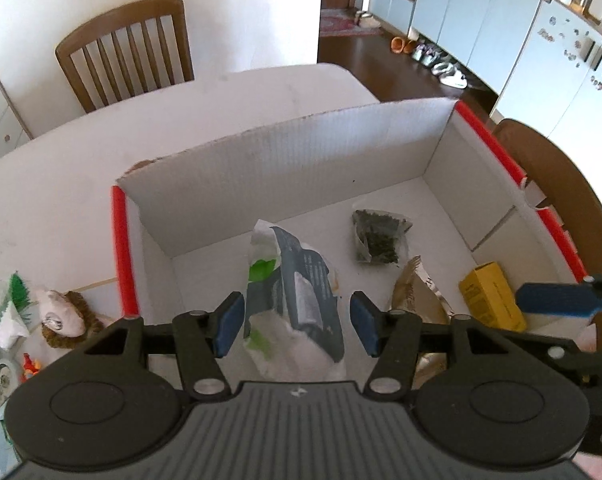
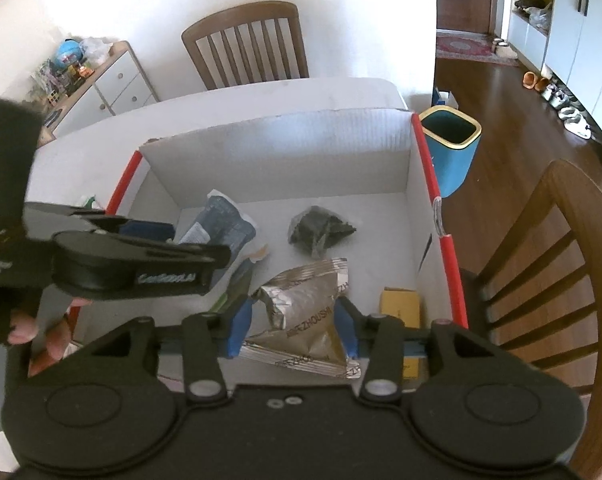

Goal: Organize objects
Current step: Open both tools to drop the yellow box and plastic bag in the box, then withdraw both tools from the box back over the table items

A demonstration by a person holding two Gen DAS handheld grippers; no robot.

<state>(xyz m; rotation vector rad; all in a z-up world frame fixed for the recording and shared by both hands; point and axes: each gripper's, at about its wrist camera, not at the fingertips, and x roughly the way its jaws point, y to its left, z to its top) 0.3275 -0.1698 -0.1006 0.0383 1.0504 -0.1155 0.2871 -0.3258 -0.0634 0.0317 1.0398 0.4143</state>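
Observation:
A white cardboard box (image 1: 301,152) with red edges stands on the white table. Inside lie a white, green and blue packet (image 1: 297,304), a clear bag of dark green bits (image 1: 375,240), a silver-brown foil pouch (image 1: 417,300) and a yellow carton (image 1: 493,296). My left gripper (image 1: 297,324) is open, its blue pads on either side of the white packet without touching it. My right gripper (image 2: 295,328) has its pads against both sides of the foil pouch (image 2: 305,312). The box (image 2: 285,140), dark bag (image 2: 319,232), white packet (image 2: 221,224) and yellow carton (image 2: 401,304) show in the right wrist view too.
Small toys and packets (image 1: 57,316) lie on the table left of the box. Wooden chairs stand behind (image 1: 129,52) and to the right (image 2: 549,264) of the table. A blue bin (image 2: 453,152) stands on the floor past the box.

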